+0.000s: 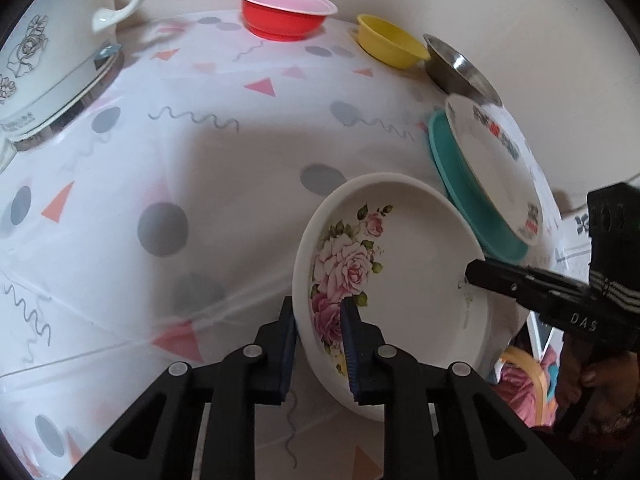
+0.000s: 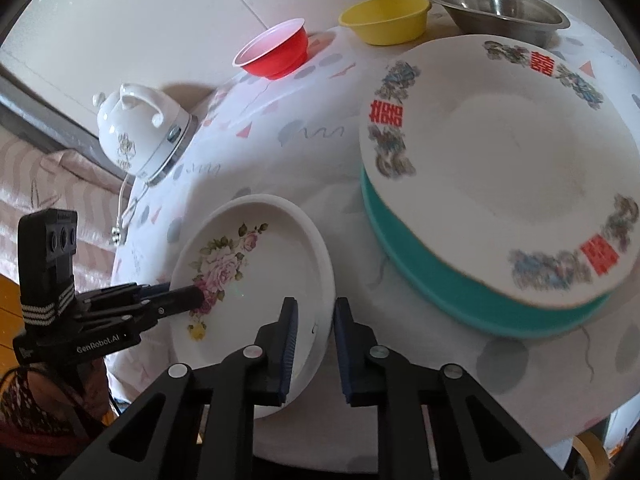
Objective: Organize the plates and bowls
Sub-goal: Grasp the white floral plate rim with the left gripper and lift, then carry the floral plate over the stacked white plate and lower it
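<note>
A white deep plate with pink roses is held at two sides of its rim and sits tilted over the patterned tablecloth. My left gripper is shut on its near-left rim, one pad inside and one outside; in the right wrist view it reaches in from the left. My right gripper is shut on the opposite rim, and its tip shows at the plate's right edge. A white plate with red characters lies on a teal plate just beyond.
A red bowl, a yellow bowl and a steel bowl stand in a row at the table's far edge by the wall. A white kettle stands at the far left.
</note>
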Tool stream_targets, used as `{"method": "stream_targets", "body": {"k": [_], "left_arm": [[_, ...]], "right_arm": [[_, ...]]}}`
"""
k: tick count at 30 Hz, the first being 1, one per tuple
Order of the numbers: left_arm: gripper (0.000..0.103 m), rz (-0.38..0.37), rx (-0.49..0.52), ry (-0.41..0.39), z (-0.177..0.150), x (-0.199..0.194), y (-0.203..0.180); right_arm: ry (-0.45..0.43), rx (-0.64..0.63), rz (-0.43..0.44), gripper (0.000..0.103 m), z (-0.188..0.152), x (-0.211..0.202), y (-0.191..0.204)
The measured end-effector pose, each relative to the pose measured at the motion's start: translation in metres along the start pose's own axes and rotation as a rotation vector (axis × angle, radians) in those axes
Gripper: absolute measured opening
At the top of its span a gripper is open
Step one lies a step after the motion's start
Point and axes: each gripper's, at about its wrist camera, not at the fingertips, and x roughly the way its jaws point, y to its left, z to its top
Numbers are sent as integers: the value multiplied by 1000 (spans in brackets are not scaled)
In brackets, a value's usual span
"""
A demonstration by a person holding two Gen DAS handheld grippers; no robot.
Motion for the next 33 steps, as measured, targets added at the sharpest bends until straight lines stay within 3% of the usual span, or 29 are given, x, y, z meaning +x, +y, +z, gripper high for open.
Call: {"method": "stream_targets", "body": {"k": [9,17,33], "left_arm": [[28,-9,-24,-13,-1,1,2],[27,60,52,-44,-2,2,-7],[27,45,33,-124,19,-17,-20]], "right_arm": [[32,-2,52,21,2,14,-1],[-2,-75,-13,20,2,14,9],[-87,-95,29,19,17,-26,14]]}}
